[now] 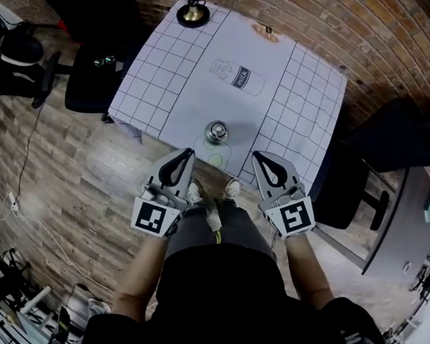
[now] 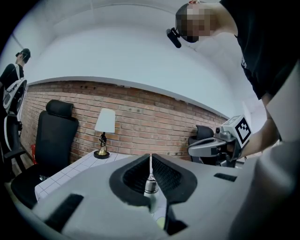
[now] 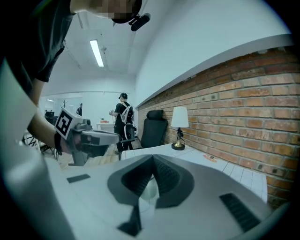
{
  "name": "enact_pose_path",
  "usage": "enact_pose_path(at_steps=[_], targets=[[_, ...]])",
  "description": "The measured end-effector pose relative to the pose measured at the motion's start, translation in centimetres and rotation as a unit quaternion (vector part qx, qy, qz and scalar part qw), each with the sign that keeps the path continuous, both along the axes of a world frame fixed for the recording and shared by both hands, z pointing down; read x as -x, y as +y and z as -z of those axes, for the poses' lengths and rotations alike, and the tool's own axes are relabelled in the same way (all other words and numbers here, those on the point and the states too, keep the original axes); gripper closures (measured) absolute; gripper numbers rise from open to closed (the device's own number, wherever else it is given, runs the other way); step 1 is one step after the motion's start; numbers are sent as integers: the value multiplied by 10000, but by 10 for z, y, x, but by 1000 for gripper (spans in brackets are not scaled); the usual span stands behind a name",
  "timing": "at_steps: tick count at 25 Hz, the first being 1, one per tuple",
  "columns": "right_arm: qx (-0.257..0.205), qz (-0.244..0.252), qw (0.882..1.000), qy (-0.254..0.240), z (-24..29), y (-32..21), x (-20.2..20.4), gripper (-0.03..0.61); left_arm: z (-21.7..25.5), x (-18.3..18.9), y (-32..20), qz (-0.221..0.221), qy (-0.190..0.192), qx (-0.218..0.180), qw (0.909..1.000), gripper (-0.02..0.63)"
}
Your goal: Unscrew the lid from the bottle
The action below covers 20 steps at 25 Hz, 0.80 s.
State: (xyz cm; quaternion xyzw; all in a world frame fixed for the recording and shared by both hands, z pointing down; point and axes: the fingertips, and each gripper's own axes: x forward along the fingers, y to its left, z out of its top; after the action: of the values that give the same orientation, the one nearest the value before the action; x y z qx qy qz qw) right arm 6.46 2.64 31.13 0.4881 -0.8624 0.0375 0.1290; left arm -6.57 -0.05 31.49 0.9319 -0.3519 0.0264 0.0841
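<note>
Bottle (image 1: 217,140): upright near the table's (image 1: 194,67) front edge, lid (image 1: 217,130) on, untouched.
My left gripper (image 1: 190,152): jaws together, empty, just left of the bottle.
My right gripper (image 1: 256,156): jaws together, empty, near its right.

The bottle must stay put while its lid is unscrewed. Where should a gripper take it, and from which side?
Probably its body below the lid, jaws level, coming from the near edge of the table: the bottle stands upright close to that edge, leaving the lid free on top.
</note>
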Motion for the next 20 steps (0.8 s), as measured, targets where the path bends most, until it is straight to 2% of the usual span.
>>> enact_pose_path(at_steps=[5, 8, 10, 11, 14, 20], targets=[[403, 304, 9987, 85, -32, -4, 2, 555, -24, -14, -7, -275, 67, 91, 9996, 578], [532, 523, 9970, 202, -54, -11, 4, 470, -42, -22, -12, -457, 3, 187, 9988, 569], [607, 664, 9957, 224, -68, -17, 8, 440, -53, -28, -17, -544, -37, 233, 9982, 492], [640, 744, 9949, 212, -74, -19, 12, 424, -58, -31, -19, -604, -48, 246, 9979, 474], [727, 1060, 9914, 230, -96, -24, 24, 366, -70, -40, -23, -854, -66, 274, 9959, 432], [681, 1459, 9868, 150, -126, -34, 38, 323, -91, -59, -33, -1378, -102, 219, 9902, 359]])
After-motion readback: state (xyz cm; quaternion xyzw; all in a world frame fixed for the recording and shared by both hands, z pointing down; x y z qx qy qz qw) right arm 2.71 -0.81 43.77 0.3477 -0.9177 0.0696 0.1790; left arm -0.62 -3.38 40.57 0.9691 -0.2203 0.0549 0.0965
